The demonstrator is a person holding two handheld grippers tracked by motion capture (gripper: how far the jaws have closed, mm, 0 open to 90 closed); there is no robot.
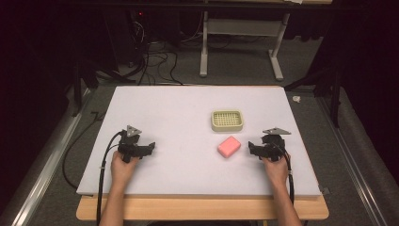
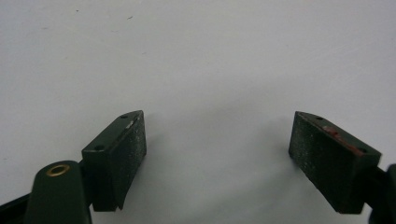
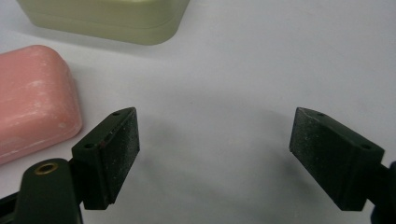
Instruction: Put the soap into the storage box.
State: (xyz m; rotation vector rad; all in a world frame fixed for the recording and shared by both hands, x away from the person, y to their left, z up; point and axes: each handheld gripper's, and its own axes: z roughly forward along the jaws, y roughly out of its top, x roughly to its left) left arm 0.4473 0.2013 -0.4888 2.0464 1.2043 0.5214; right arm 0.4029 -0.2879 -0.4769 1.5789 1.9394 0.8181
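Observation:
A pink bar of soap lies on the white table top, just in front of a pale yellow soap dish with a grid insert. My right gripper rests on the table a short way right of the soap, open and holding nothing. In the right gripper view the soap lies left of the jaws and the dish sits beyond, with my right gripper over bare table. My left gripper rests at the front left, open; the left gripper view shows my left gripper with only white surface between its jaws.
The white top sits on a wooden table whose front edge shows below the hands. Beyond the far edge are a grey floor, cables and a white metal stand. A metal rail runs along the left side.

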